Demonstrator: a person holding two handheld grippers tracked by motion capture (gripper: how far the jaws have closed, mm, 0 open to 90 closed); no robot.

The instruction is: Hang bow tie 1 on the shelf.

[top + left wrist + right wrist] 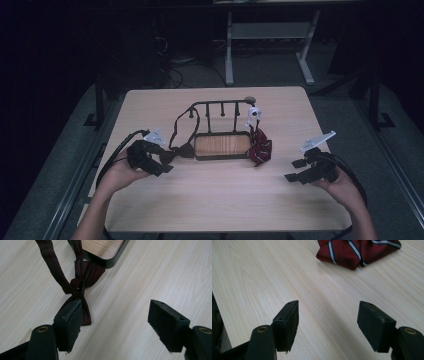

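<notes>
Dark maroon fabric bow tie (79,288) looks floppy and light, so I'd pinch its knot; left claw (117,321) gapes wide, empty.

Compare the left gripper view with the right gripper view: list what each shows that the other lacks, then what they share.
Left gripper view alone: a dark maroon bow tie lying on the table, its strap running up out of frame, one wing passing behind the left finger, and a corner of the black-rimmed wooden tray just beyond it.

Right gripper view alone: a red striped tie folded on the table, well ahead of the fingers.

Shared: pale wood tabletop and a pair of black fingers spread apart, gripping nothing.
</notes>
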